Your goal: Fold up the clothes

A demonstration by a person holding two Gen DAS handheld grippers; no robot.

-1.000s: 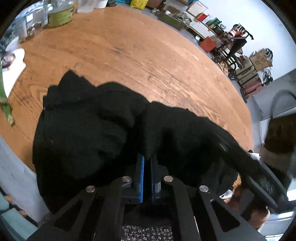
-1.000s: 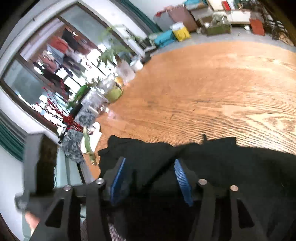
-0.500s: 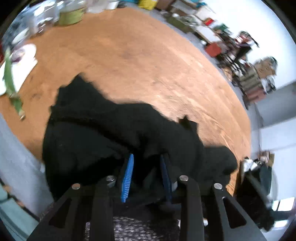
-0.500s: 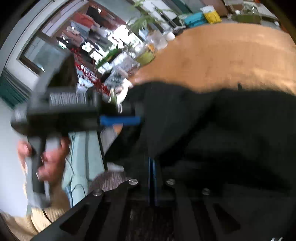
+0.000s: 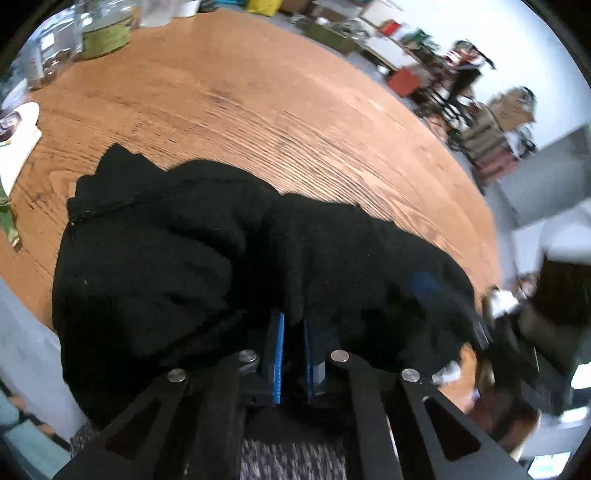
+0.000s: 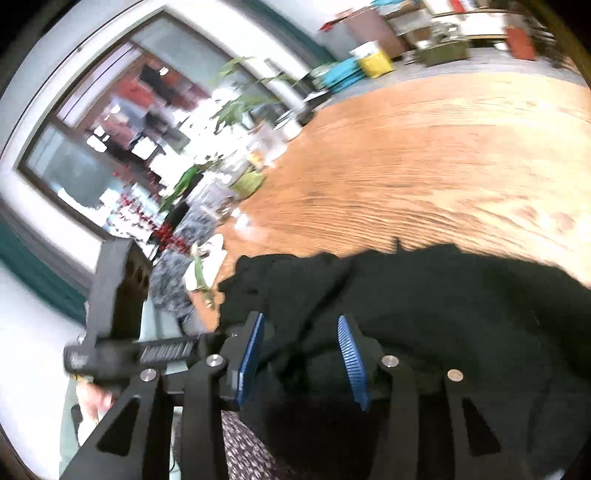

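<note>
**A:** What has changed since half a second ago?

**B:** The two tools have swapped roles. The left gripper [image 5: 291,343], which stood apart then, now has its blue pads nearly together, pinching a ridge of the black garment [image 5: 177,258]. The right gripper [image 6: 303,358], which was pinched on cloth, now stands spread, pads well apart, holding nothing.

**A:** Where is the garment from each tool?

**B:** Directly ahead of both, rumpled in a heap on the wooden table [image 5: 258,103]. From the left gripper it spreads forward and to both sides; its long axis runs left to right across the view. In the right wrist view, cloth lies between and beneath the spread pads [image 6: 351,358] and stretches far to the right.

**A:** Which hand is nearer the free cloth?

**B:** I judge the right: its spread fingers already straddle a fold, while the left anchors the near edge. The right gripper also shows blurred at the garment's right end in the left view.

**A:** Anything beyond?

**B:** Glass jars [image 5: 107,33] at the table's far left.
</note>
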